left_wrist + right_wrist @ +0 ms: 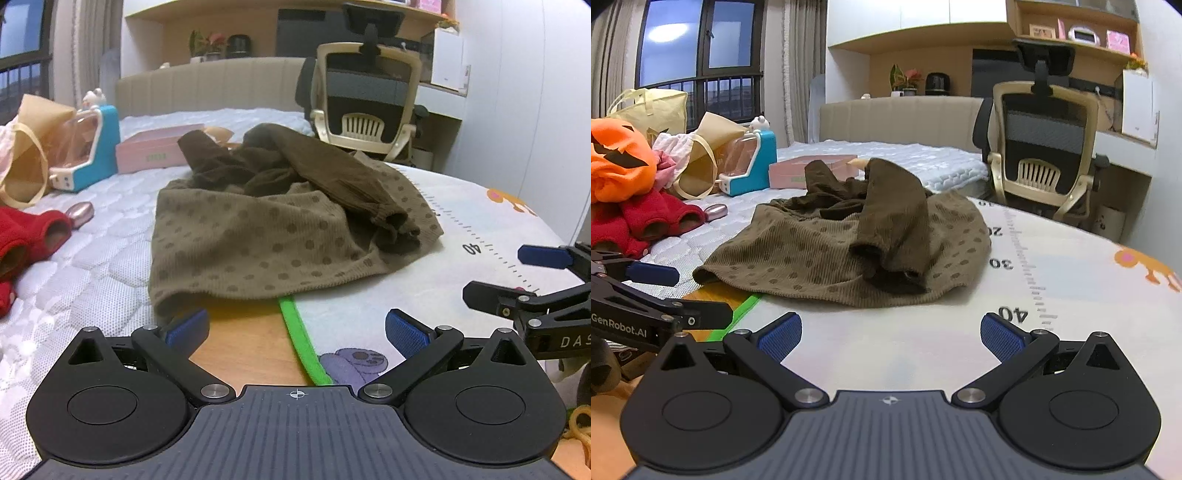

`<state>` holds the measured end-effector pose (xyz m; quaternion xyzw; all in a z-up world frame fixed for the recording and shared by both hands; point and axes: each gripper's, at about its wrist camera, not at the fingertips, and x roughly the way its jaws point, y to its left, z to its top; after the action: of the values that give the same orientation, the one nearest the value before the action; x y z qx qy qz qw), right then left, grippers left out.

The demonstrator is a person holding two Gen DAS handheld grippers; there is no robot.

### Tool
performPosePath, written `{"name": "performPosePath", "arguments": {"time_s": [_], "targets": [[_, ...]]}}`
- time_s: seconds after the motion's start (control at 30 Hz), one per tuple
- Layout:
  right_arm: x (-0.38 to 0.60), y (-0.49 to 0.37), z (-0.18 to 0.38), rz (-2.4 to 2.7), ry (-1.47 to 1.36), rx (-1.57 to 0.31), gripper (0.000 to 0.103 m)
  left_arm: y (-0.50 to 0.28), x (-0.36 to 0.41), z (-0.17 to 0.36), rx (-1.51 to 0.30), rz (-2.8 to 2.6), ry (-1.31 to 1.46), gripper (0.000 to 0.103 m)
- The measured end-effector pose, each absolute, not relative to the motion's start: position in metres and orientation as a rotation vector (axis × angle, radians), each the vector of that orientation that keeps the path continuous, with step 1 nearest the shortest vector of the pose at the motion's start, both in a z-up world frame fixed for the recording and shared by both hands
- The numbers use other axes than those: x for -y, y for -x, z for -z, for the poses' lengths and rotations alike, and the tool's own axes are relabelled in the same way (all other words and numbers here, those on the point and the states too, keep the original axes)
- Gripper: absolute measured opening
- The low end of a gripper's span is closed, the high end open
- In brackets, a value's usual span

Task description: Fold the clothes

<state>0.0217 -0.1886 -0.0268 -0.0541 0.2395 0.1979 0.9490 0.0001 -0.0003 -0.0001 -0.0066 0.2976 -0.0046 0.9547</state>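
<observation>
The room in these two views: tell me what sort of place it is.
Most likely a bedroom at home. A quilted mattress with a padded headboard fills the middle, a desk chair stands beside it, and a brown dotted garment lies unfolded in front.

A home bedroom: a bed with a padded headboard, a desk chair beside it, curtains at the window.

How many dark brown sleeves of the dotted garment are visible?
2. One dark brown sleeve lies across the olive dotted garment, cuff towards the camera; the other dark brown sleeve is bunched behind it.
</observation>
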Motion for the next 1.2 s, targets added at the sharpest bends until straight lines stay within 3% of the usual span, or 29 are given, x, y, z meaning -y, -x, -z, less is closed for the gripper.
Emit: {"name": "performPosePath", "arguments": {"time_s": [1.2], "targets": [[0.1927,-0.0234,0.0347,-0.416,0.046,-0.517,0.103,-0.0083,0.0038,0.0040,-0.650,0.002,0.017,0.103]]}}
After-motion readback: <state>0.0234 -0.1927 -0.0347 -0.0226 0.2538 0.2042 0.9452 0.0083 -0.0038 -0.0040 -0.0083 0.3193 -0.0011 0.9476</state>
